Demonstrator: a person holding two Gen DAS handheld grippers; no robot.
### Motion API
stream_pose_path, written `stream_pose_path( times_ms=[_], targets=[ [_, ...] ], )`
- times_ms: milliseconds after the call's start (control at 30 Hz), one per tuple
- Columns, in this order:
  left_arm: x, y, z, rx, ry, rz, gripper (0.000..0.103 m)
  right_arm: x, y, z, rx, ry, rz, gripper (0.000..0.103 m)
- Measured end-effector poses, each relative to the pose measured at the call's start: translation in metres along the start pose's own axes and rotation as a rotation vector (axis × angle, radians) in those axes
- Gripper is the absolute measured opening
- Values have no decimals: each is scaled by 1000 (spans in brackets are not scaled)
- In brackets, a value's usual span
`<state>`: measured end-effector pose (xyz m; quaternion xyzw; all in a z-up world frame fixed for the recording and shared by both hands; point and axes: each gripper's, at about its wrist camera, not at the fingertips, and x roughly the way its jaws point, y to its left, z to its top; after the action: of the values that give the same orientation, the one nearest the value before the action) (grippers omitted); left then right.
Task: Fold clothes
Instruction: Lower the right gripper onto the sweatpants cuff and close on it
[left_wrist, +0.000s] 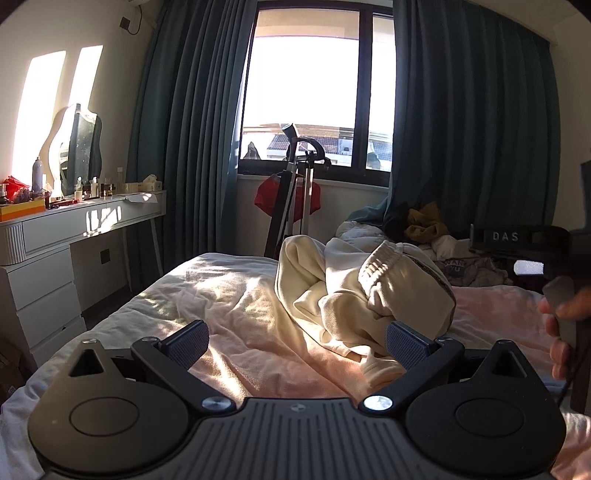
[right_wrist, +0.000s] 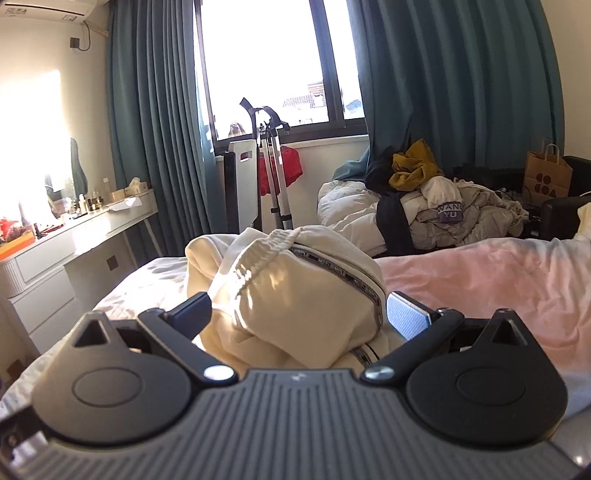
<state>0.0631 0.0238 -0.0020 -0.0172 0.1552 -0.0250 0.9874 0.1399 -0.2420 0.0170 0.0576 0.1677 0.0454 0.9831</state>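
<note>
A cream garment (left_wrist: 369, 291) lies crumpled on the bed (left_wrist: 229, 306), with the left tongs (left_wrist: 297, 343) wide open and empty before it, and the right tongs (right_wrist: 297, 314) wide open around it, not gripping.

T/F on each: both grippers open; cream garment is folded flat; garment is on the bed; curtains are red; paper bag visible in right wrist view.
1. Both grippers open: true. The left gripper and right gripper have their jaws spread, holding nothing.
2. The cream garment is folded flat: false. It lies bunched in a heap.
3. The garment is on the bed: true.
4. The curtains are red: false. They are teal.
5. A paper bag shows in the right wrist view: true.
</note>
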Motion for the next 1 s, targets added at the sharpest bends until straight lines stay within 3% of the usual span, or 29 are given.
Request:
stream_pose_path(
  times_ms=[167, 333, 467, 500, 600, 700, 1000],
  targets=[
    [38, 13, -8, 21, 19, 7, 103, 105, 11, 33, -45, 109, -44, 103],
    [81, 26, -29, -10, 100, -41, 103, 193, 22, 59, -50, 188, -96, 101],
    [107, 34, -43, -37, 136, -59, 103, 231, 20, 65, -60, 257, -143, 78],
    [112, 36, -46, -48, 142, -62, 103, 238, 19, 66, -62, 274, -152, 76],
    [123, 42, -49, -93, 175, -71, 103, 241, 19, 65, -102, 318, -147, 74],
    [124, 49, -48, -130, 186, -72, 103, 234, 22, 67, -155, 351, -174, 61],
    [82, 46, -32, -121, 111, -60, 103, 161, -31, 66, -59, 333, -234, 57]
  ],
)
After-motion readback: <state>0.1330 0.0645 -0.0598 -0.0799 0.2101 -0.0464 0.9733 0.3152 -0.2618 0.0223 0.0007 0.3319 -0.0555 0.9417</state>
